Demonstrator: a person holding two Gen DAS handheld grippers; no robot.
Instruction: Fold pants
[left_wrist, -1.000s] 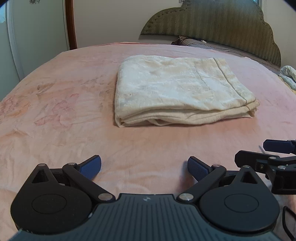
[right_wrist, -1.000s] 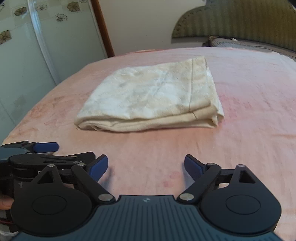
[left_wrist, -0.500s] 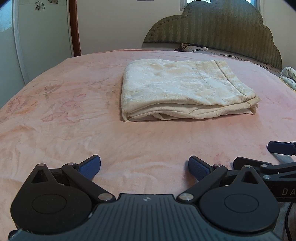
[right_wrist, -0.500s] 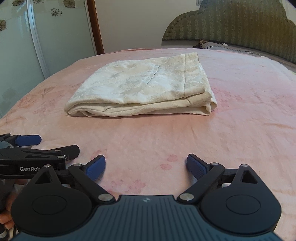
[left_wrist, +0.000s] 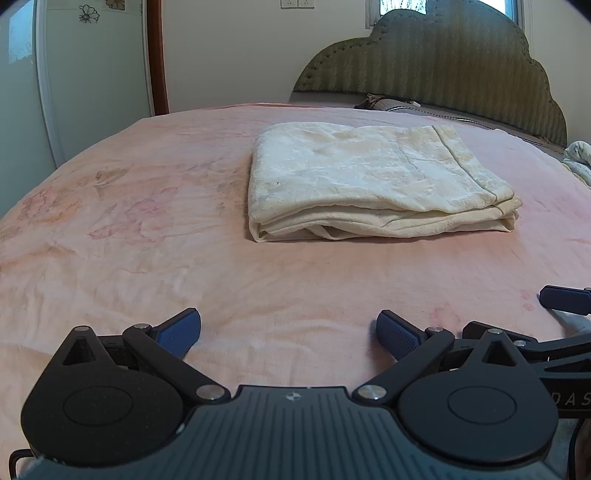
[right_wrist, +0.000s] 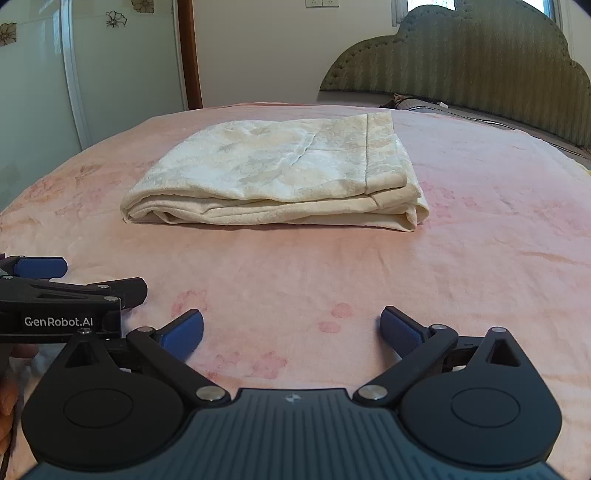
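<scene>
While the pants (left_wrist: 373, 184) lie folded on the bed (left_wrist: 147, 258), I hold my left hand-held gripper (left_wrist: 289, 329) spread and empty; my right hand-held gripper (right_wrist: 291, 326) is opening, empty.

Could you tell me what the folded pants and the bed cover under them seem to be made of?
Folded pants: probably soft woven cotton or a blend, matte cream, with a faint tonal pattern and limp, creased layers. Bed cover: seemingly plush fleece, matte pink with faded flowers and a fuzzy nap.
</scene>
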